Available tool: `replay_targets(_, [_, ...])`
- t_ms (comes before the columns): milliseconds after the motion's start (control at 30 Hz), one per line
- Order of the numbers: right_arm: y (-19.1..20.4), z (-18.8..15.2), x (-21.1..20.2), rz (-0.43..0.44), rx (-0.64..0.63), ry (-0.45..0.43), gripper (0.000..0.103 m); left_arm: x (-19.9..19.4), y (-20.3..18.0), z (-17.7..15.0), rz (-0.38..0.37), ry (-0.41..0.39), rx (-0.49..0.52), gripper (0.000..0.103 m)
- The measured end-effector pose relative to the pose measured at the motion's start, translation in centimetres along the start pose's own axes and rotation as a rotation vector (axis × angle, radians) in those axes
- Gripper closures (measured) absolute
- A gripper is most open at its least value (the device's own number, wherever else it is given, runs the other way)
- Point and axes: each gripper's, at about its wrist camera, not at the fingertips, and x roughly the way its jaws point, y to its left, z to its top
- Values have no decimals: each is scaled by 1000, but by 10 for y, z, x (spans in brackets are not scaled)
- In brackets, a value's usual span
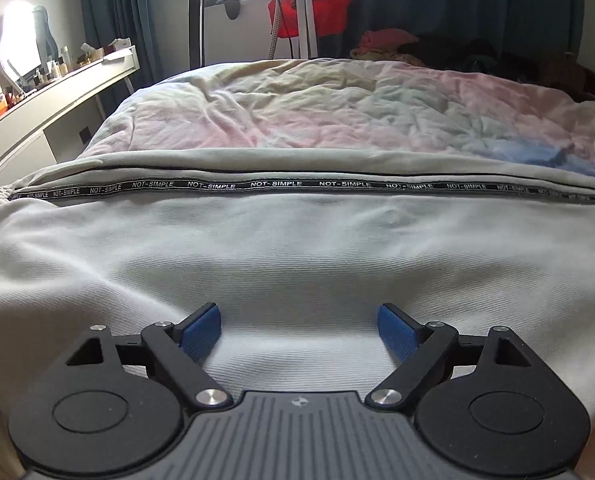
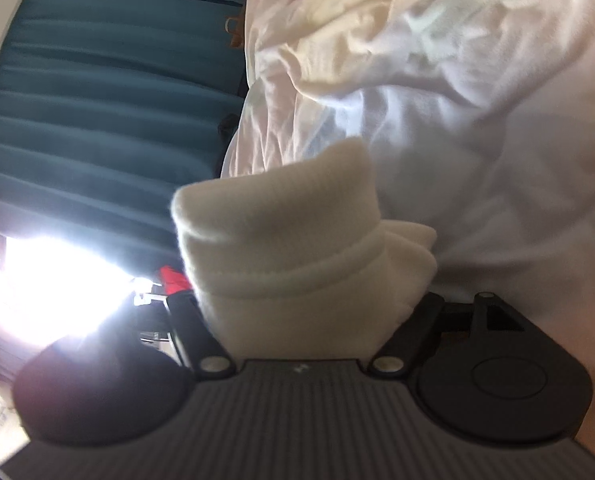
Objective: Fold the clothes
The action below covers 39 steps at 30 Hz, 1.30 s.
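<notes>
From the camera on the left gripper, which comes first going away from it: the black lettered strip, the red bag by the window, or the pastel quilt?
Nearest to the left gripper first:
1. Black lettered strip, running across the white garment just ahead of the open fingers.
2. Pastel quilt, spread over the bed beyond the strip.
3. Red bag, hanging by the window at the far end.

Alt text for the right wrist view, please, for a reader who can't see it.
The right tongs are shut on a bunched fold of cream knit fabric, blurred, held up in front of a rumpled pale duvet. Teal curtains and a glaring window fill the left side.
</notes>
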Motion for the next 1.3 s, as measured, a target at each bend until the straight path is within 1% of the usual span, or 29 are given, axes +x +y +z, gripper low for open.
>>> replay_targets(33, [2, -1, 0, -13, -19, -7, 41, 0, -1, 0, 3, 2, 0, 15])
replay_targets(100, [6, -1, -2, -49, -65, -19, 70, 2, 2, 2, -4, 10, -6, 15])
replay_targets(167, [10, -2, -4, -84, -115, -30, 76, 3, 4, 3, -13, 18, -12, 15])
replay_targets(200, [15, -3, -5, -94, -151, -38, 79, 3, 5, 4, -15, 19, -13, 15])
replay_targets(300, [36, -11, -11, -101, -263, -79, 81, 3, 6, 5, -19, 20, -14, 15])
replay_targets(433, [72, -27, -20, -85, -412, -136, 82, 2, 7, 6, -28, 23, -19, 15])
replay_targets(567, [120, -57, -34, -82, -651, -199, 83, -1, 14, 12, -48, 30, -34, 15])
replay_targets(633, [143, -80, -43, -88, -776, -247, 83, -2, 17, 14, -58, 34, -42, 15])
replay_targets(733, [171, -124, -54, -68, -929, -312, 83, -6, 27, 19, -77, 33, -75, 15])
replay_targets(833, [194, -172, -62, -32, -1087, -352, 83, -18, 46, 26, -60, -10, -147, 15])
replay_targets(967, [216, -238, -73, 28, -1287, -364, 84, -34, 71, 35, -35, -70, -243, 15])
replay_targets(1100, [216, -302, -73, 84, -1434, -342, 85, -45, 96, 44, -19, -120, -311, 15])
replay_targets(1167, [207, -335, -66, 105, -1510, -307, 85, -49, 103, 47, 14, -143, -313, 15])
replay_targets(1267, [188, -385, -51, 119, -1650, -197, 85, -55, 104, 49, 50, -182, -278, 15])
replay_targets(1300, [180, -401, -45, 119, -1706, -148, 85, -56, 104, 49, 44, -187, -275, 15])
